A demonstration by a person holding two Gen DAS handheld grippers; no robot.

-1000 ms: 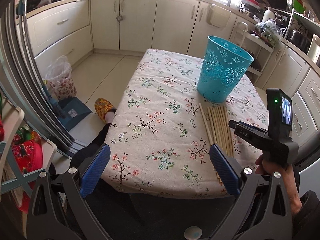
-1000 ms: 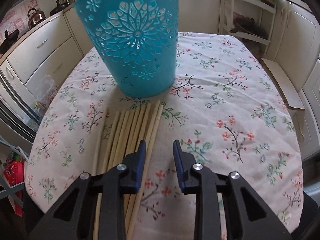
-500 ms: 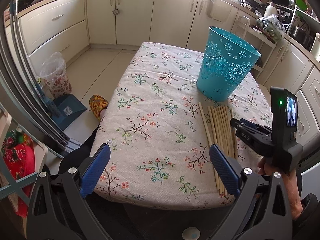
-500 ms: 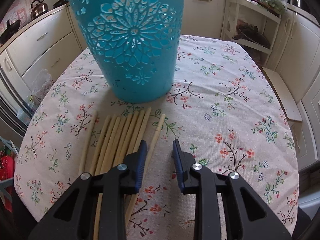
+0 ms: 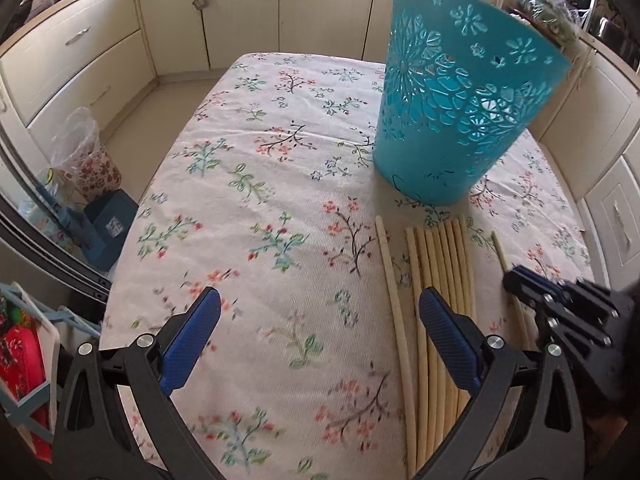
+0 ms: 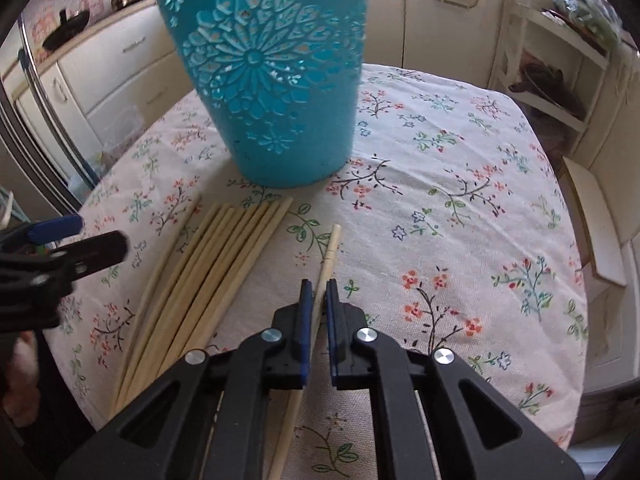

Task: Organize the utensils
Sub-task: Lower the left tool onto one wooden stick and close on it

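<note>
A turquoise cut-out basket stands upright on the flowered tablecloth. Several pale wooden chopsticks lie side by side in front of it, and one lies slightly apart on their left. My right gripper is closing on a single chopstick at the right of the row, its blue pads against the stick. My left gripper hovers wide open over the cloth with nothing between its fingers. Its right finger is above the row.
Cream kitchen cabinets surround the table. On the floor at the left are a plastic bag and a blue box. A white shelf rack stands beyond the table's far right corner. The cloth's front edge is close below both grippers.
My left gripper has come forward and down over the table toward the chopsticks. My right gripper's jaws have closed onto one chopstick, which is now split off from the row.
</note>
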